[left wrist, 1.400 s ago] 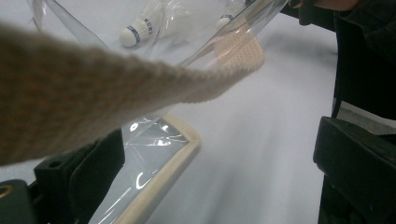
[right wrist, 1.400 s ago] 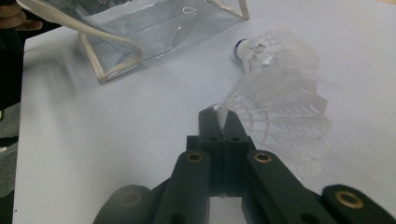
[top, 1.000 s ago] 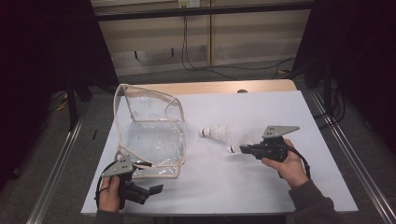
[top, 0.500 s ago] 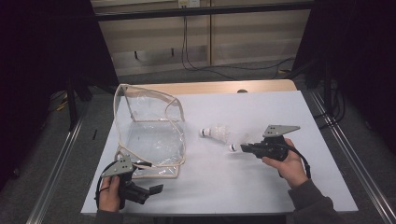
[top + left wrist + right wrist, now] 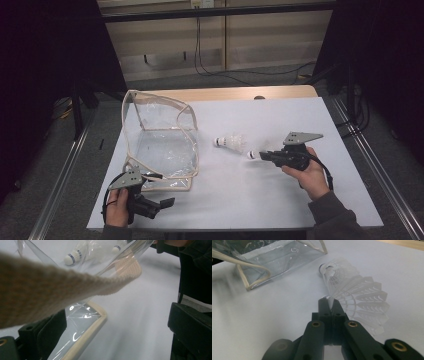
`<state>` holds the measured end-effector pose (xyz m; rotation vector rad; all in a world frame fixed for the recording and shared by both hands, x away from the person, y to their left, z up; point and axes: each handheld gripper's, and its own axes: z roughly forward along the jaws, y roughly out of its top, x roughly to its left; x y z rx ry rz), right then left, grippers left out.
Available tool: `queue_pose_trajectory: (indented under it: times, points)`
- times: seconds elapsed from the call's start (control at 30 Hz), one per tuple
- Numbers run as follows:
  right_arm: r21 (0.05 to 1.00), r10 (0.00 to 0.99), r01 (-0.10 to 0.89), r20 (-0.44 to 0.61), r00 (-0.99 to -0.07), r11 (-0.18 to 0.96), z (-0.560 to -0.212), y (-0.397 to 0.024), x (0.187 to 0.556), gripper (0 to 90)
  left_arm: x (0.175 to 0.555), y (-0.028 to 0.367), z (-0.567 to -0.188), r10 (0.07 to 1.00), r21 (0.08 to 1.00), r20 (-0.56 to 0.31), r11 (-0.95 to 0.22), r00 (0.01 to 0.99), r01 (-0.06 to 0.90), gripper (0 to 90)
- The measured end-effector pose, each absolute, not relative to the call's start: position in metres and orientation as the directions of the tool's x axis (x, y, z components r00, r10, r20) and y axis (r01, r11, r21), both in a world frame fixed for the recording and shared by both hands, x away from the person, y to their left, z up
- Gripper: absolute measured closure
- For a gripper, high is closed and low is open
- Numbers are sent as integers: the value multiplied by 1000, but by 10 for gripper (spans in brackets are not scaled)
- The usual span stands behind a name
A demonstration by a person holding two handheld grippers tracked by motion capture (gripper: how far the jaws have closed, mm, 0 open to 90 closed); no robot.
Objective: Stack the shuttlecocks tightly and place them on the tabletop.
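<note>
A clear plastic bag (image 5: 160,142) with beige trim stands open on the left of the white table (image 5: 280,115). One white shuttlecock (image 5: 231,142) lies just right of the bag. A second shuttlecock (image 5: 251,155) is at the tips of my right gripper (image 5: 261,155), which points left. In the right gripper view the jaws (image 5: 329,301) are pressed together on a white edge of that shuttlecock (image 5: 364,305). My left gripper (image 5: 164,199) sits at the bag's near corner. Its jaws (image 5: 117,315) stand wide apart, with the bag's trimmed corner (image 5: 85,332) between them, untouched.
A beige woven strap (image 5: 50,285) of the bag hangs across the left gripper view. Through the plastic both shuttlecocks (image 5: 73,256) are visible. The table's front edge runs just below the left hand (image 5: 117,207). A wooden strip (image 5: 240,93) borders the far edge.
</note>
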<state>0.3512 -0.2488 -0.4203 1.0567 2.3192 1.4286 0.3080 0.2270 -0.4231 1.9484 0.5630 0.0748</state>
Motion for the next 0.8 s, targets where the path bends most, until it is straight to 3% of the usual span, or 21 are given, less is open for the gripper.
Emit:
queue_pose_trajectory:
  times: [0.8]
  points:
    - [854,710,459,165,-685,245,-421,-255,356,900,308,227,-423,416,875,-196,-335,888,350,21]
